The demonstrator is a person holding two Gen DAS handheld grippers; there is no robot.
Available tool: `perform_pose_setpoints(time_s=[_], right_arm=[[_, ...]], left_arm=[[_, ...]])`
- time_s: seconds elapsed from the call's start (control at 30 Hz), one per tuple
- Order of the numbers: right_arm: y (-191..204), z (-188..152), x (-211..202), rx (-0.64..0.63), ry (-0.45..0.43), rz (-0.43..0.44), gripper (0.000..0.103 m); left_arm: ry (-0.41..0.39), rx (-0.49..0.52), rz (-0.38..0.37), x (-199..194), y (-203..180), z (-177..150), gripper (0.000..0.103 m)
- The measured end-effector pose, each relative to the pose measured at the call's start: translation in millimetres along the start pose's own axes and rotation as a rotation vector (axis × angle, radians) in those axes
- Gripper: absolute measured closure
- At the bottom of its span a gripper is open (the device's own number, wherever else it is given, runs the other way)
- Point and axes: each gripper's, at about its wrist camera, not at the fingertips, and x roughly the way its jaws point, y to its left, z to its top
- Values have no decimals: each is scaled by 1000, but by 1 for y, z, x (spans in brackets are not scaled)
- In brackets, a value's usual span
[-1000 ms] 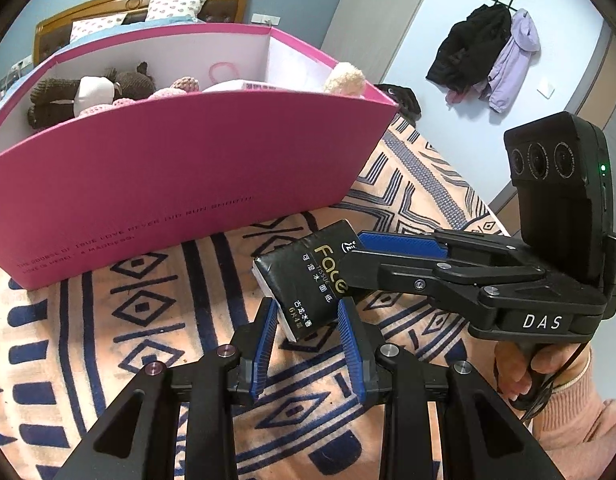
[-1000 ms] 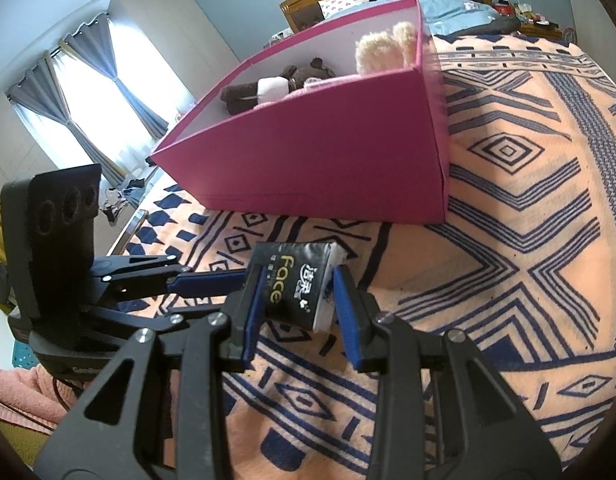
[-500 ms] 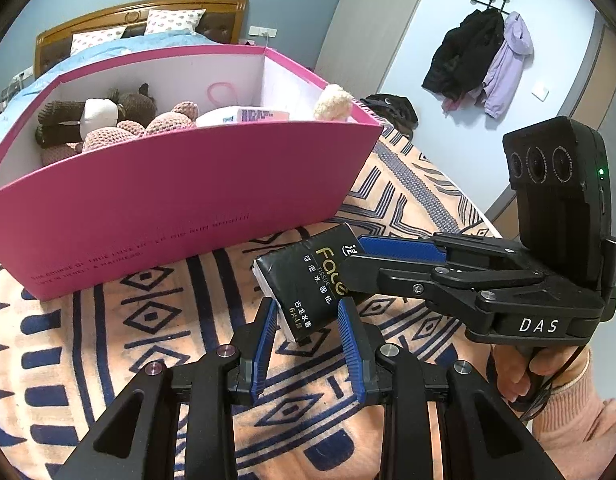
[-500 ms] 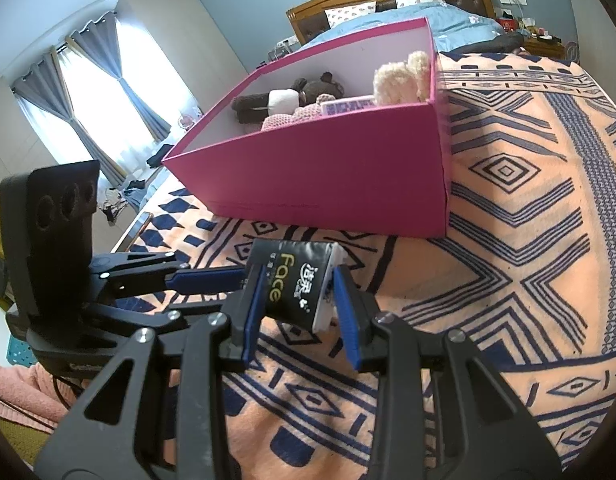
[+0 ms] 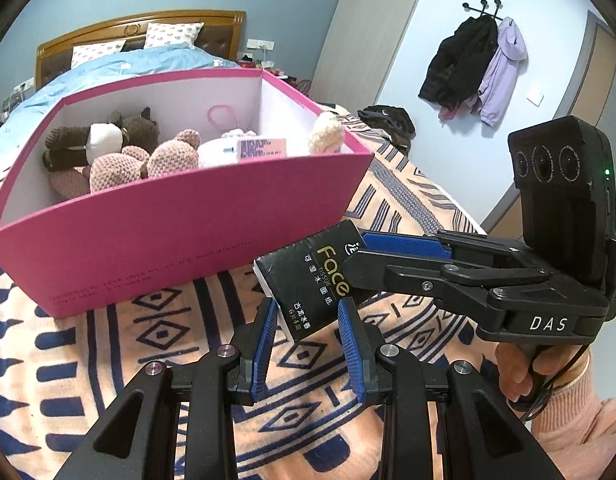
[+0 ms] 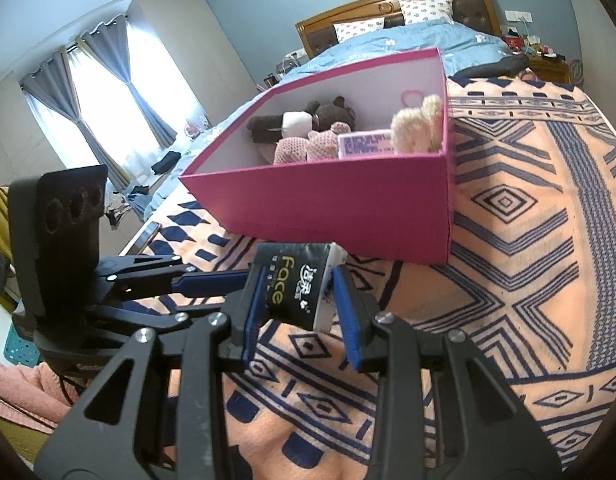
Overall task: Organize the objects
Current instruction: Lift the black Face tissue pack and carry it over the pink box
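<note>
Black tissue pack [image 5: 314, 280] hangs above the rug [image 5: 107, 352]. We pinch it with both our left claw [image 5: 308, 322] and right claw [image 6: 297, 298], near the pink box [image 5: 179, 236].

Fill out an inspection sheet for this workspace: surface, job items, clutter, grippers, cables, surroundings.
Surface: patterned blanket, orange with navy shapes.
Job's things: black tissue pack held above the blanket, in front of the pink box; plush toys and a small carton in the box.
Clutter: nothing seen.
Grippers: left gripper and right gripper both shut on the tissue pack.
Cables: a thin black cord by the person's hand.
Surroundings: bed with wooden headboard, hung coats, curtained window.
</note>
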Motion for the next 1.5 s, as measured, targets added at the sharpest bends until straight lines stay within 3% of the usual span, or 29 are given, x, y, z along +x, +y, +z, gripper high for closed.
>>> perform_pose_setpoints(time_s=[1.5], right_arm=[[12, 44, -12, -71, -96, -12, 64]], left_arm=[[-78, 56, 52, -19, -6, 39, 72]])
